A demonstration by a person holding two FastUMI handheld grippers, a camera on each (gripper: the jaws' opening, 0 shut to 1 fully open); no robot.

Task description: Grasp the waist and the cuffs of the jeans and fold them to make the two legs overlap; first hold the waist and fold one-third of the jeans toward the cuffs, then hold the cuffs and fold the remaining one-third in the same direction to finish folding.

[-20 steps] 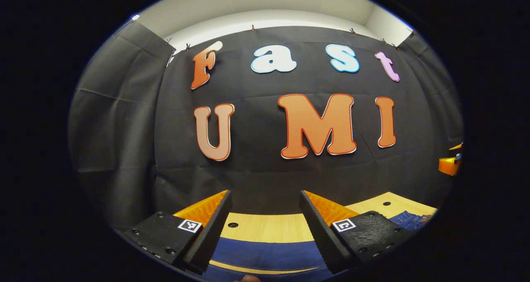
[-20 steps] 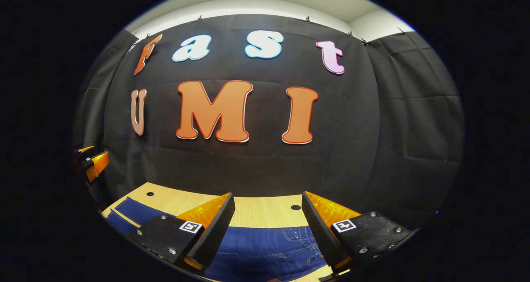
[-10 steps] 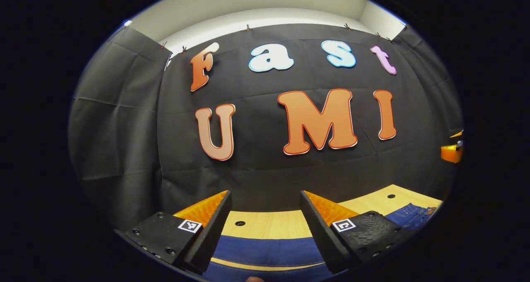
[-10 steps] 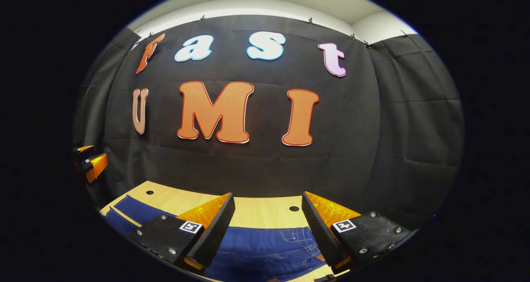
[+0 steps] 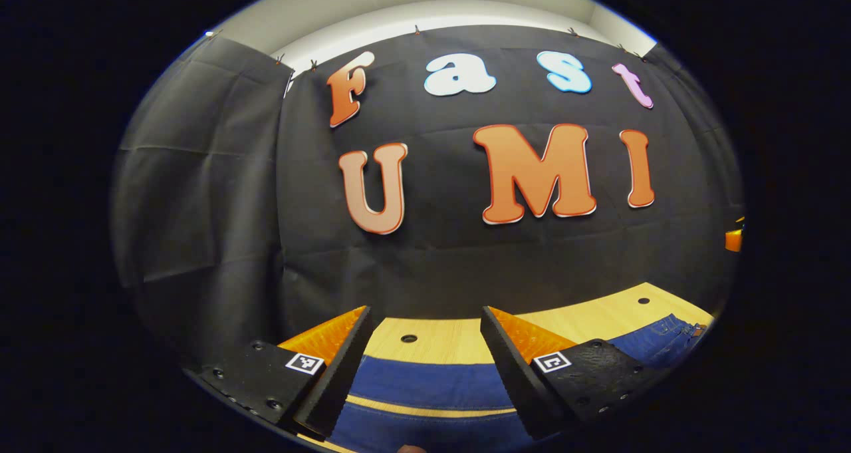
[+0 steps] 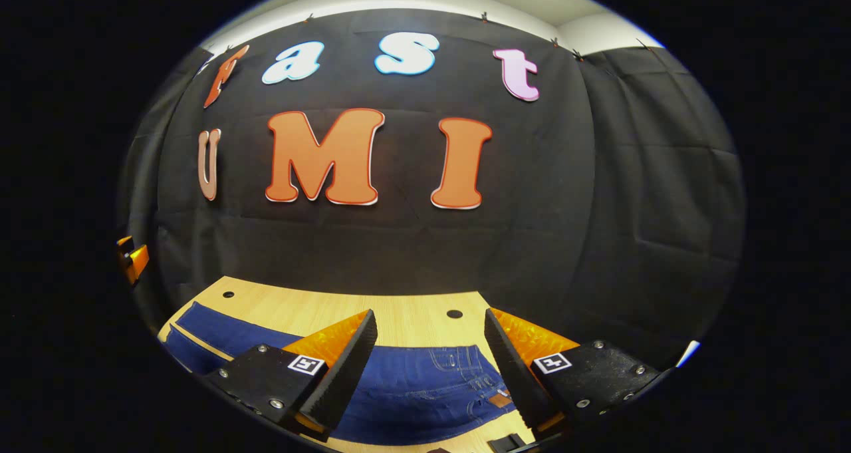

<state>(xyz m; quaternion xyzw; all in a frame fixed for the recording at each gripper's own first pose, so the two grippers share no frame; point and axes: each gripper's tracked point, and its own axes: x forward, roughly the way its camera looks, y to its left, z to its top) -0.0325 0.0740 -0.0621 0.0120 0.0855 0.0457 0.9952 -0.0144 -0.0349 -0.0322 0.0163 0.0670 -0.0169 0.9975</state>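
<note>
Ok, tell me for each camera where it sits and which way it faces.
Left gripper view: rides the left gripper, facing the booth wall across the wooden table; own open fingers low, jeans legs beneath.
Right gripper view: rides the right gripper, facing the same wall; own open fingers low, over the jeans' waist.
Shared: table, jeans, and each catches the other gripper at its edge.

A: We see even, soft overhead light in both views, brightest on the pale ceiling strip (image 5: 425,7).
B: We agree; the wooden table (image 6: 319,310) is well lit, without glare, and fisheye bending curves every edge. Focus is sharp, with 0 motion blur.
</note>
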